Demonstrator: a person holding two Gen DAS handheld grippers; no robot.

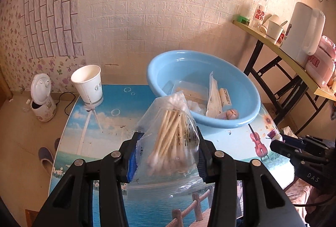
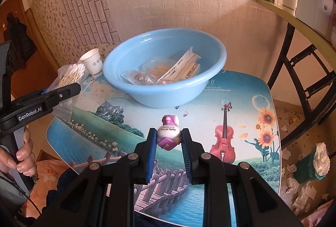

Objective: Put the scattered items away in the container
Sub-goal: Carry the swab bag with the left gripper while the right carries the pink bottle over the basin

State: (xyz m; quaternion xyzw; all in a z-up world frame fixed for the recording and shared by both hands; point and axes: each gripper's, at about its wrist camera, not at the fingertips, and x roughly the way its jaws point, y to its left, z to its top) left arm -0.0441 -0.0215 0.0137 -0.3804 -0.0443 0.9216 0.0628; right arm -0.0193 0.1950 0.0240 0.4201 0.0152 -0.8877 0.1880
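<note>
A light blue plastic basin (image 1: 247, 120) (image 2: 117, 80) stands at the back of the picture-printed table and holds several packets. My left gripper (image 1: 167, 138) is shut on a clear bag of cotton swabs (image 1: 170, 134), held above the table in front of the basin. In the right wrist view that bag (image 2: 69, 75) hangs at the left, level with the basin rim. My right gripper (image 2: 169, 136) is shut on a small white and purple Hello Kitty bottle (image 2: 169, 131), lifted off the table in front of the basin. In the left wrist view the right gripper (image 1: 280, 141) shows at the right edge.
A white paper cup (image 1: 89, 85) (image 2: 93, 63) stands left of the basin. A folding side table (image 1: 294, 54) with a kettle and bottles is at the right. A small white appliance (image 1: 43, 99) and a slipper (image 1: 46, 157) lie on the floor left. A green bin (image 2: 310, 164) and paper scraps sit right.
</note>
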